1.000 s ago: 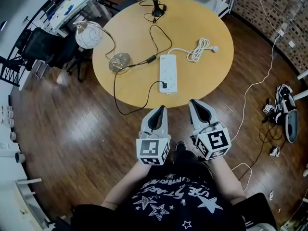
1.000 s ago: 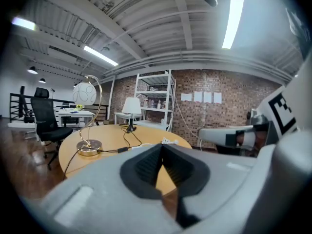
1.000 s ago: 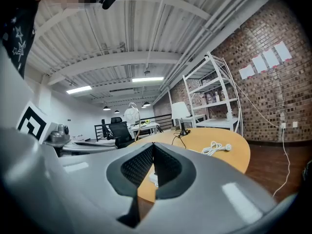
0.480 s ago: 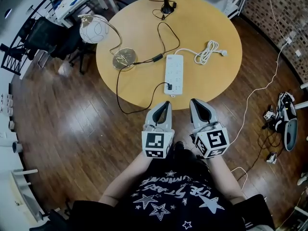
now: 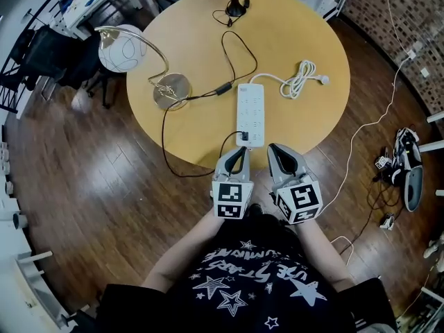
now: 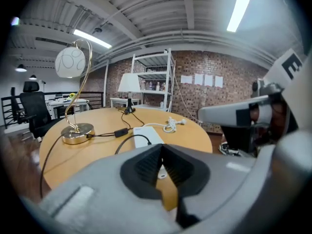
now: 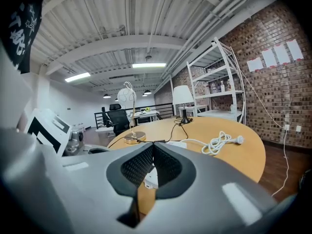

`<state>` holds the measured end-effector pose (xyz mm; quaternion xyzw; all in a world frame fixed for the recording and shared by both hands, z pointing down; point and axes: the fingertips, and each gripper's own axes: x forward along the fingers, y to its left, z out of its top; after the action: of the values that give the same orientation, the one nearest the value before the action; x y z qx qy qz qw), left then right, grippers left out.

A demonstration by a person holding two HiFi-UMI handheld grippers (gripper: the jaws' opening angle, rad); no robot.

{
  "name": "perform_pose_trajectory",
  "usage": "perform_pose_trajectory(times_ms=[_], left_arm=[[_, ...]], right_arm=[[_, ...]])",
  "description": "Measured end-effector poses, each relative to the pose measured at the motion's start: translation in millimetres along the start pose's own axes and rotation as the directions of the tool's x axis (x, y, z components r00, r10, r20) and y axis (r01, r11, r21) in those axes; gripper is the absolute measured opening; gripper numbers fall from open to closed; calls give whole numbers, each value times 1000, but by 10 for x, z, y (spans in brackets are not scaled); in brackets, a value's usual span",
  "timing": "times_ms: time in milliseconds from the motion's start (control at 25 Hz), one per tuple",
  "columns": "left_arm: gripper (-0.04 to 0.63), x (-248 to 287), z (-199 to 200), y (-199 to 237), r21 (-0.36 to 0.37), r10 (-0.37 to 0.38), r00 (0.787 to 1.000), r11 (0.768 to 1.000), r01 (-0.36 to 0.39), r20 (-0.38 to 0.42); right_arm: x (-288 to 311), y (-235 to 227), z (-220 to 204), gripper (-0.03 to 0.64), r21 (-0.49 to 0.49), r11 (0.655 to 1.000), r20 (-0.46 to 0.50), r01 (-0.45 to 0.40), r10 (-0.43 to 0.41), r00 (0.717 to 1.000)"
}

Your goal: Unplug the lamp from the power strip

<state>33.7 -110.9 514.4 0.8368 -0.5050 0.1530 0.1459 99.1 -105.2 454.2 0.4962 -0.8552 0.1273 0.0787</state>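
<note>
Wooden and round, the tabletop (image 5: 305, 40) carries a white oblong power strip (image 5: 250, 112) near its centre; a small black plug (image 5: 241, 136) sits in the strip's end at 6 o'clock, and its thin black cord (image 5: 165, 141) loops off the table edge at 7 o'clock and runs back up toward the gold arched lamp with a round globe shade (image 5: 168, 89), which stands at 9 o'clock. A coiled white cable (image 5: 298, 78) lies at 2 o'clock from the strip; a second lamp with a white shade (image 5: 238, 7) stands at 12 o'clock. Both grippers hover side by side at the table's 6 o'clock edge, just short of the strip; the left gripper (image 5: 236, 157) has its dark pads pressed together with nothing between them; the right gripper (image 5: 279, 155) is likewise closed and empty; neither touches the plug.
</note>
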Motion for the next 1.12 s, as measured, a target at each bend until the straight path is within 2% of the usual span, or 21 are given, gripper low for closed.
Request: perform_pose_trajectory(times_ms=[160, 600, 800, 960, 1120], left_arm=[[3, 205, -149, 96, 3, 16, 999, 1000, -16, -41], [3, 370, -322, 317, 113, 68, 989, 992, -53, -130], [3, 464, -395, 333, 136, 60, 983, 990, -36, -172], [3, 510, -384, 341, 137, 41, 985, 990, -18, -168], [3, 554, -357, 334, 169, 17, 986, 985, 12, -164]], right_arm=[[177, -5, -81, 9, -10, 1000, -29, -7, 7, 1000], [510, 94, -328, 9, -87, 993, -132, -80, 68, 989], [605, 141, -433, 9, -119, 984, -186, -130, 106, 977], [675, 141, -481, 9, -121, 982, -212, -148, 120, 970], [727, 161, -499, 11, -114, 978, -231, -174, 144, 962]])
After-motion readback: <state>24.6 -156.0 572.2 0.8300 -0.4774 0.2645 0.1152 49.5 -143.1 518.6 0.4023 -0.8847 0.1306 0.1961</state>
